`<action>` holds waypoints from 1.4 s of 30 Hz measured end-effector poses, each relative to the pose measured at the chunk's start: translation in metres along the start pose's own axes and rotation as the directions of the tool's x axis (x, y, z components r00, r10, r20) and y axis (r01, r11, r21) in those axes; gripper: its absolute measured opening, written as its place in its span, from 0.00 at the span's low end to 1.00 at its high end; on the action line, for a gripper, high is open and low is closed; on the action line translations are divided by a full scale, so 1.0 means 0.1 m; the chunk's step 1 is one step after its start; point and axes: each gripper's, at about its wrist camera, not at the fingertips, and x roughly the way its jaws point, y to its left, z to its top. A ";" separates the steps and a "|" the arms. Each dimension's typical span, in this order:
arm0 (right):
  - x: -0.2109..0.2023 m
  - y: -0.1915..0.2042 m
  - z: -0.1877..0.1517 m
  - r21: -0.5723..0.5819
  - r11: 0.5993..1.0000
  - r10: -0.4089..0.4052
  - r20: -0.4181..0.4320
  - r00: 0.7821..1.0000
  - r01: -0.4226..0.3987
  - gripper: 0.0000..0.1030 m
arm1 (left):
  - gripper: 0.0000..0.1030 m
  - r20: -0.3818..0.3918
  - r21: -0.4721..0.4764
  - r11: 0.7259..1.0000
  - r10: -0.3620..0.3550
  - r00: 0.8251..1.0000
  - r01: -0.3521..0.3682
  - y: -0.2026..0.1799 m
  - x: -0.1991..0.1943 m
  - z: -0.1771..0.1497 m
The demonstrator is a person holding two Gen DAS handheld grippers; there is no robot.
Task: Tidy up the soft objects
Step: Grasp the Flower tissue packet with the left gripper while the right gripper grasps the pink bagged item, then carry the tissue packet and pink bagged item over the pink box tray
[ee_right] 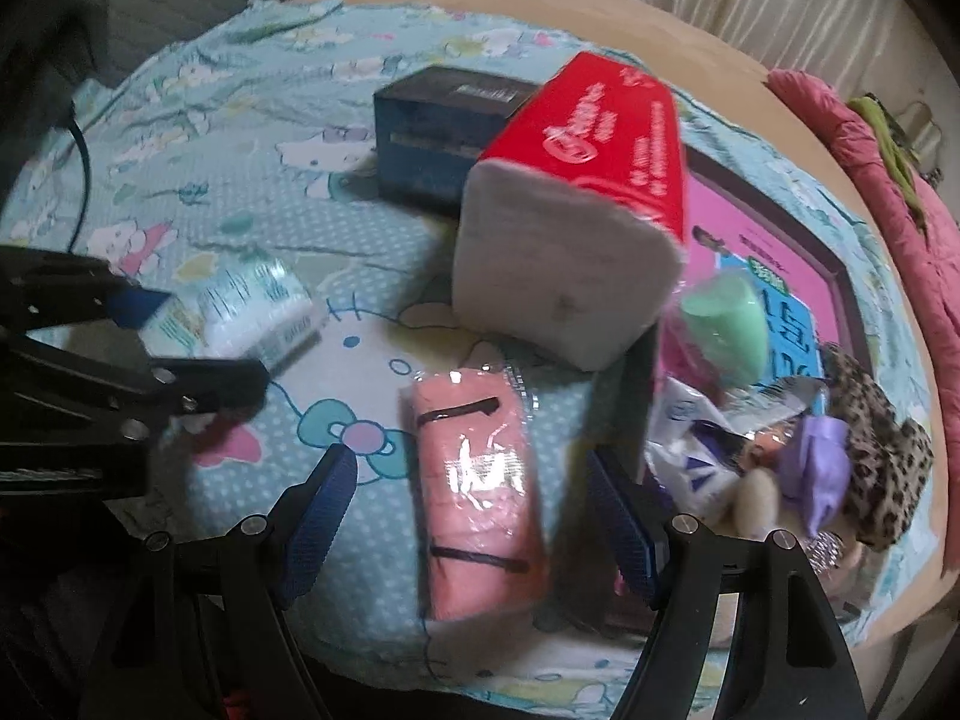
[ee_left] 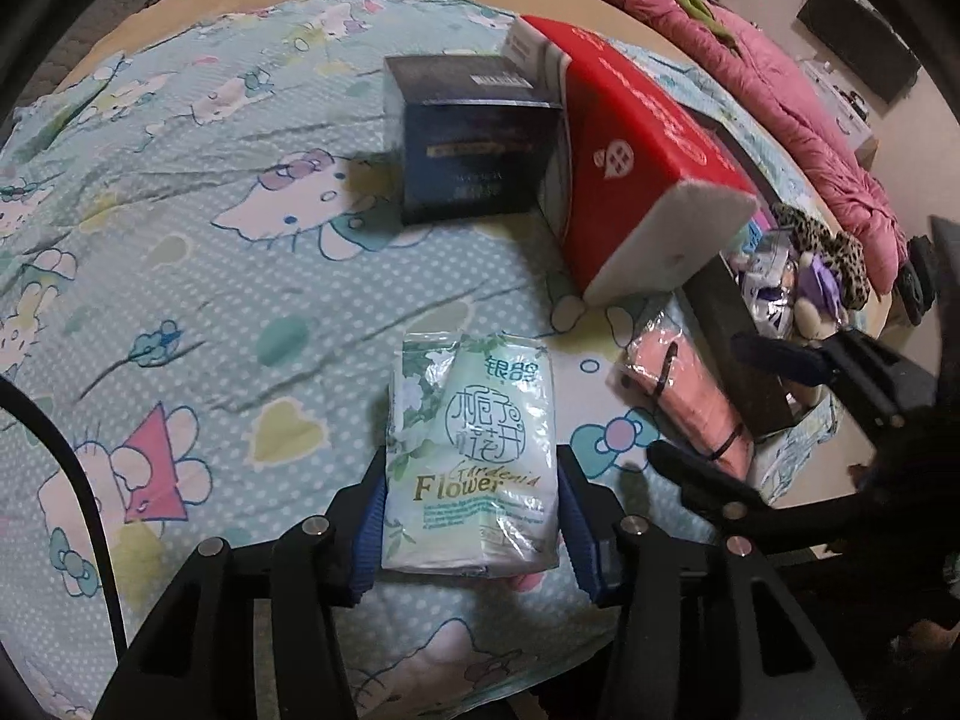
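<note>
My left gripper point(ee_left: 471, 516) is shut on a white-green "Flower" tissue pack point(ee_left: 474, 462), its blue pads pressed on both sides; it also shows in the right wrist view point(ee_right: 252, 312). My right gripper point(ee_right: 468, 510) is open, its fingers on either side of a pink plastic-wrapped cloth roll point(ee_right: 477, 492) lying on the bed; the roll also shows in the left wrist view point(ee_left: 690, 402). A big red tissue pack point(ee_right: 576, 210) leans on the edge of a dark box point(ee_right: 834, 270) that holds soft things.
A dark blue carton point(ee_left: 474, 144) stands behind on the Hello Kitty sheet point(ee_left: 180, 252). In the box lie a green roll point(ee_right: 726, 324), a leopard-print cloth point(ee_right: 882, 450), a purple piece point(ee_right: 822, 468) and wrappers. A pink quilt point(ee_left: 780, 96) lies at the far right.
</note>
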 end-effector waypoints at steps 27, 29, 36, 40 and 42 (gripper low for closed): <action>-0.74 -0.53 -0.16 0.222 0.951 0.156 0.258 0.954 -0.216 0.35 | 0.49 0.210 0.054 0.999 -0.002 0.978 -0.010 -0.43 -0.80 0.23; -0.86 -0.66 -0.19 0.257 0.941 0.140 0.294 0.946 -0.219 0.35 | 0.49 0.222 0.063 0.998 -0.008 0.975 -0.006 -0.52 -0.85 0.25; -1.24 -1.25 -0.36 0.398 0.893 0.042 0.388 0.920 -0.209 0.35 | 0.49 0.244 0.129 0.991 -0.051 0.968 0.019 -1.02 -0.91 0.39; -1.39 -1.49 -0.49 0.459 0.865 -0.010 0.422 0.907 -0.204 0.35 | 0.49 0.251 0.163 0.986 -0.065 0.966 0.024 -1.30 -0.88 0.49; -1.44 -1.62 -0.55 0.485 0.849 -0.027 0.437 0.899 -0.211 0.35 | 0.49 0.254 0.175 0.984 -0.072 0.965 0.027 -1.43 -0.86 0.54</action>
